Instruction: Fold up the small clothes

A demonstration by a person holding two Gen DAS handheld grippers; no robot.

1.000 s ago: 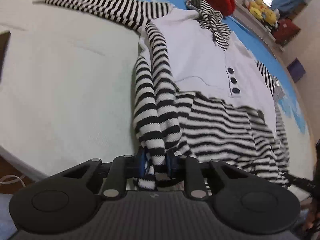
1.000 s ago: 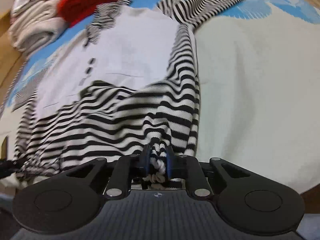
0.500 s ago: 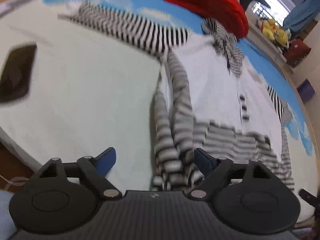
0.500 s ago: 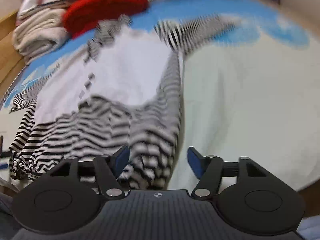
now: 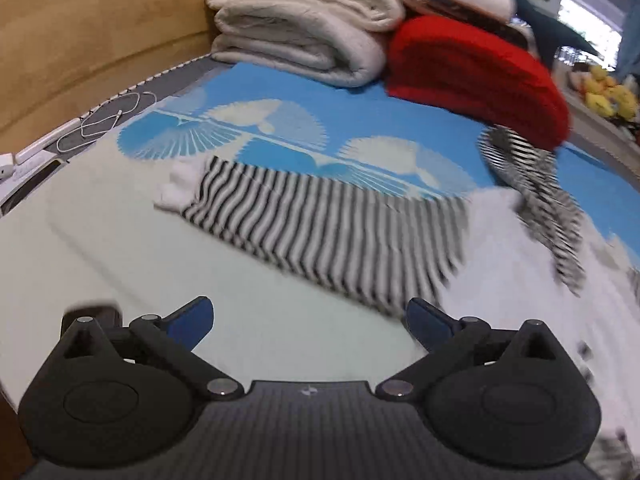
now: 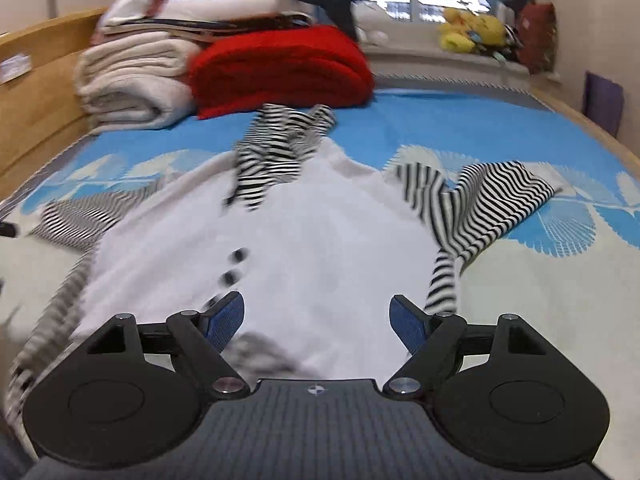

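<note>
A small white hooded top [image 6: 304, 240] with black-and-white striped sleeves lies flat on the bed, its dark buttons [image 6: 236, 264] facing up. Its striped hood [image 6: 276, 152] points toward the pillows. In the left wrist view one striped sleeve [image 5: 320, 232] with a white cuff [image 5: 180, 184] stretches out sideways. My left gripper [image 5: 310, 318] hovers above the sheet just short of that sleeve, jaws opening wide with nothing between them. My right gripper [image 6: 316, 318] hangs over the white chest, jaws also opening and empty. The other sleeve [image 6: 488, 204] lies crumpled to its right.
Folded cream blankets [image 5: 304, 32] and a red blanket [image 5: 472, 76] are stacked at the head of the bed. A wooden bed frame [image 5: 92, 48] runs along the left, with a white cable [image 5: 108, 120] beside it. Yellow plush toys [image 6: 468, 36] sit on the windowsill.
Both grippers were shut on striped fabric at the hem end and have let it go. Both have opened, risen and tipped up toward the sleeves and hood.
</note>
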